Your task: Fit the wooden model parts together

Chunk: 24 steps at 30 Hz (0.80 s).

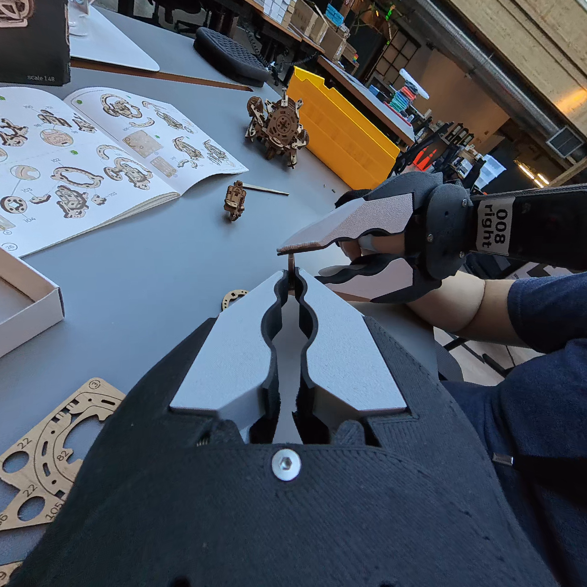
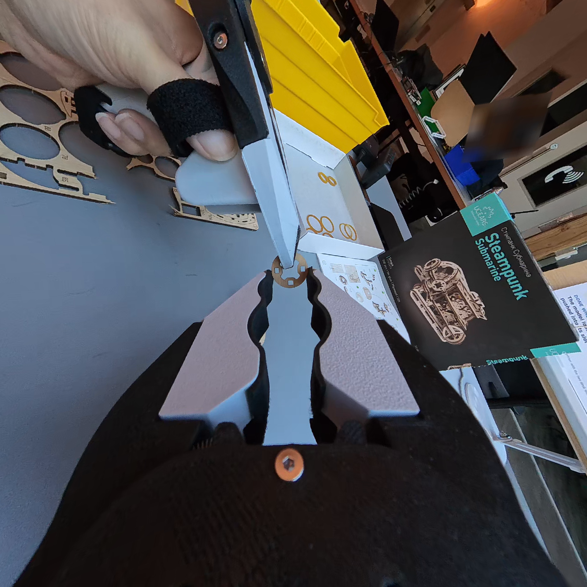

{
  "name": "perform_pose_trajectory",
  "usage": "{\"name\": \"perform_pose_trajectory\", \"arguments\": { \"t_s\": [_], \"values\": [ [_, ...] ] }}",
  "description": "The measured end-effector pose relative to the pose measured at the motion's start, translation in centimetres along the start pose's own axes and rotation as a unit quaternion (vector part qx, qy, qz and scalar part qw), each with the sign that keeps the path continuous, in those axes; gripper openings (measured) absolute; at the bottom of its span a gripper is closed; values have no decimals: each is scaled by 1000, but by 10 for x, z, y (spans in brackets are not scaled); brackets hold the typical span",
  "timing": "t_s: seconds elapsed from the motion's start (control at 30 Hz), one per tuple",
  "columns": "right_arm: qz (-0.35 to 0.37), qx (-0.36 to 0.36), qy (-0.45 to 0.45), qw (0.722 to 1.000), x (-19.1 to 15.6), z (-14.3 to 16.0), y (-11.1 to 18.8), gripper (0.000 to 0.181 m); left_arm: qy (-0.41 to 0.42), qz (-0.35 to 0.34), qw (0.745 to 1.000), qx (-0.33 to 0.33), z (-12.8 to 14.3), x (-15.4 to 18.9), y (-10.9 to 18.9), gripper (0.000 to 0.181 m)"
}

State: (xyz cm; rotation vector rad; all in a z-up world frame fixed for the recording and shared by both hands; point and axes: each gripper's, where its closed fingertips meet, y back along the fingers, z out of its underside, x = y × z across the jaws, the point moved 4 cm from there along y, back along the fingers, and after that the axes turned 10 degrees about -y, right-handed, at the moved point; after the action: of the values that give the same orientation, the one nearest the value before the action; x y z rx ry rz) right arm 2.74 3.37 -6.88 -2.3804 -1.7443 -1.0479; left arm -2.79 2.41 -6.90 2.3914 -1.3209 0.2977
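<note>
Under both my grippers spreads the grey table (image 1: 152, 286), with the yellow bin (image 1: 343, 139) at its far edge beyond my left gripper (image 1: 290, 273) and the open instruction booklet (image 1: 95, 158) off to that gripper's left. Ahead of the left fingertips stands the part-built wooden model (image 1: 279, 127), and nearer, a smaller wooden sub-assembly (image 1: 235, 200) with a thin stick beside it. A punched-out plywood sheet (image 1: 47, 451) lies close by my left gripper's base. My left gripper is clenched on a small wooden ring (image 2: 289, 273) — held edge-on between its tips, above the table. My right gripper (image 2: 289, 276) comes in from the right, fingers parted either side of that ring; whether its tips are touching the ring's rim I cannot tell — they are at least just beside it. Another curved wooden piece (image 1: 233, 297) lies on the table just left of my left fingertips.
</note>
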Motion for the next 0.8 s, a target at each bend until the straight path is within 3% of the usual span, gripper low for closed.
{"name": "perform_pose_trajectory", "arguments": {
  "t_s": [0.2,0.63,0.8],
  "values": [
    [0,8,-15,1000,1,-1,0,28,38,8,999,2,0,-3,3,0],
    [-23,15,-46,999,0,-1,-2,20,57,-13,998,-1,3,-11,5,0],
    [-58,-60,-150,985,20,34,2,25,68,-33,997,10,1,-21,13,0]
  ]
}}
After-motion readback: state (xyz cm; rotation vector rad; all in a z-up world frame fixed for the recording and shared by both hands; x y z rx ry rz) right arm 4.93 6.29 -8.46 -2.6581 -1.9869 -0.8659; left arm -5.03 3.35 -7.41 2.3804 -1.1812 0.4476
